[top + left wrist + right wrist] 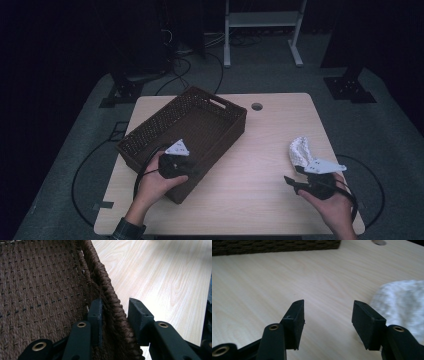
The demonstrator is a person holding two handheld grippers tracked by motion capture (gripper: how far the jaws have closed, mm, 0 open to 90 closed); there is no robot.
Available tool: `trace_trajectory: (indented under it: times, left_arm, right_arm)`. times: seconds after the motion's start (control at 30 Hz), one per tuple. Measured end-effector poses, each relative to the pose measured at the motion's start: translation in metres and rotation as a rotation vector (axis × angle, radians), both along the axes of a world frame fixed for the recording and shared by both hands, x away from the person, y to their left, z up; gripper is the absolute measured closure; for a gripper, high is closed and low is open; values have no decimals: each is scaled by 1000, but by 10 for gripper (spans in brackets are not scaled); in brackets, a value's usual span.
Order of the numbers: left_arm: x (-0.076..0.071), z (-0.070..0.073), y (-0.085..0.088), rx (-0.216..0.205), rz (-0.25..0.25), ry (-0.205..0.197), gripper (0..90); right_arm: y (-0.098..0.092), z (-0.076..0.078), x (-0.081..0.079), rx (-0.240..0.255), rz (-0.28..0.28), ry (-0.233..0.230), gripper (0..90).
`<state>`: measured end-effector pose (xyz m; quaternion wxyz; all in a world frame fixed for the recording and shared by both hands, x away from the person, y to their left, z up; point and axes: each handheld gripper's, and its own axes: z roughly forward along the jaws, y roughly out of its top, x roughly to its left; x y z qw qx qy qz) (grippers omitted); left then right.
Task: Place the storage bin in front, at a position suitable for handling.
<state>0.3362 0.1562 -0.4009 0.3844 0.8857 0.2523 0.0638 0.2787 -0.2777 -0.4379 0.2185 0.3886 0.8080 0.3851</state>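
The basket [192,135] wall is being clamped by the left gripper [115,315]; the white cloth [300,150] is lying on the bench [260,165], ungrasped beside the released right gripper [328,312]. Placing it in the basket seems left.

No text, label, brand, no. or sign can be read on anything here; basket [210,125], table [270,150] & cloth [301,150] carry no print.

Dark room; grey carpet [65,150]; white shelf frame [262,30] behind light wood table [260,150]; floor cables [187,67].
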Motion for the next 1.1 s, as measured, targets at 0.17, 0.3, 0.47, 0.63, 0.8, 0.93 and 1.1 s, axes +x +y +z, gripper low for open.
trace_trajectory:
  times: [0.17, 0.3, 0.47, 0.63, 0.8, 0.93, 1.1]
  left_arm:
    - [0, 0, 0, -10, 2, 10, 648]
    - [0, 0, 0, -14, 3, 13, 653]
    - [1, 0, 0, -15, 5, 16, 650]
    - [1, 0, 1, -17, 2, 21, 649]
    - [1, 0, 1, -16, 3, 19, 646]
    - [1, 0, 1, -17, 4, 19, 646]
    - [1, 0, 1, -13, 3, 13, 645]
  right_arm:
    - [-17, 9, 11, 4, -60, 1, 412]
    - [-33, 11, 22, 6, -116, 10, 407]
    - [-47, 11, 34, 11, -146, 14, 398]
    - [-57, 8, 51, 6, -179, 35, 389]
    - [-62, 6, 65, 3, -200, 41, 387]
    - [-62, 2, 71, 22, -202, 49, 384]
    - [-55, -8, 80, 40, -180, 80, 384]
